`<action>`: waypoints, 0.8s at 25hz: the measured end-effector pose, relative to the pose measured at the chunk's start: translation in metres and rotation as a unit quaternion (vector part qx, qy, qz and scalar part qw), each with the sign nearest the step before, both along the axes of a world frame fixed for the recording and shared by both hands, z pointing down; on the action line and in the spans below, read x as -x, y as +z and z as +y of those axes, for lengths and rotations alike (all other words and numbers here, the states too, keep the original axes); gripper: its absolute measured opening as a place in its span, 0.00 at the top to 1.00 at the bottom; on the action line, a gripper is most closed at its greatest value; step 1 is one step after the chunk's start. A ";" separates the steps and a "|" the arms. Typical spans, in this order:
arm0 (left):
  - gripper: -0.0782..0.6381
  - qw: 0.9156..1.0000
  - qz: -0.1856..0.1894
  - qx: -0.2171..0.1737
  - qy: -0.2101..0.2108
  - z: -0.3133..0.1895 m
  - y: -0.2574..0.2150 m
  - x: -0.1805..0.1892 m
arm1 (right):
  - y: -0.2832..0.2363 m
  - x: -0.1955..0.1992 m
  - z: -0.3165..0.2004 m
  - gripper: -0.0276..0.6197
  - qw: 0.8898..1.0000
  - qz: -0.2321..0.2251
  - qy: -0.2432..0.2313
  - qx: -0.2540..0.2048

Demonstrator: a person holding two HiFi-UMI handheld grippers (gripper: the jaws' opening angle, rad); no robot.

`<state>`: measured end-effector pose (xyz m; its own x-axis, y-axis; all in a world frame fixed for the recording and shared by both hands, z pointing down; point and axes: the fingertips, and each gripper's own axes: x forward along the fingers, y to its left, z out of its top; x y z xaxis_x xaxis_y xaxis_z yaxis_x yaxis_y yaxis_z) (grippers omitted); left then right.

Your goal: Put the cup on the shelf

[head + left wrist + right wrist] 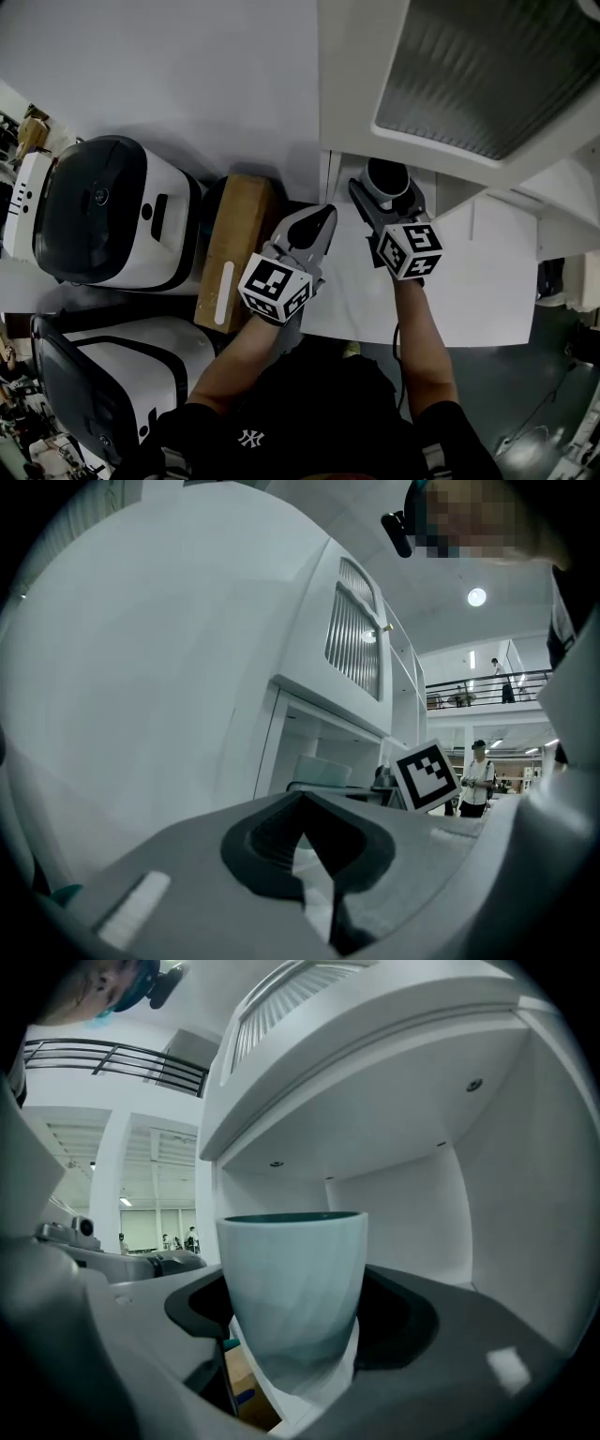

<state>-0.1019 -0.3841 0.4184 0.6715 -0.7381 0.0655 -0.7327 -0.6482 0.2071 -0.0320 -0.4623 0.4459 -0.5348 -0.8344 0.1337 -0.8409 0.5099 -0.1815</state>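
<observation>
A pale blue-green cup with a dark inside stands upright between the jaws of my right gripper, which is shut on it. In the head view the cup is held at the front edge of the white shelf, under the cabinet's upper section. The shelf's open compartment lies just behind the cup. My left gripper hovers to the left of the right one, shut with nothing in it. From the left gripper view the cup shows beside the right gripper's marker cube.
Two white-and-black appliances stand at the left. A wooden box lies between them and the shelf. A slatted panel fronts the cabinet above. A person stands far off in the hall.
</observation>
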 end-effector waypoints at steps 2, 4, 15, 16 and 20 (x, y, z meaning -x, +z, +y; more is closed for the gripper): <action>0.89 1.000 0.002 0.000 -0.001 -0.005 0.001 0.003 | 0.003 0.005 -0.008 0.35 1.000 0.005 0.001 0.000; 0.89 1.000 0.003 0.000 -0.001 -0.010 0.002 0.005 | 0.006 0.009 -0.015 0.35 1.000 0.009 0.001 0.000; 0.89 1.000 0.009 -0.004 0.011 -0.028 0.005 -0.005 | 0.022 0.014 -0.036 0.35 1.000 0.021 0.000 0.009; 0.89 1.000 0.009 -0.004 0.011 -0.028 0.005 -0.005 | 0.023 0.015 -0.037 0.35 1.000 0.023 0.000 0.009; 0.89 1.000 0.009 -0.003 0.009 -0.029 0.005 -0.007 | 0.027 0.012 -0.046 0.35 1.000 0.029 0.004 0.010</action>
<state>-0.0950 -0.4133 0.4237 0.6855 -0.7264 0.0489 -0.7175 -0.6625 0.2153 -0.0445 -0.5087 0.4733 -0.5197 -0.8351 0.1803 -0.8539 0.5004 -0.1431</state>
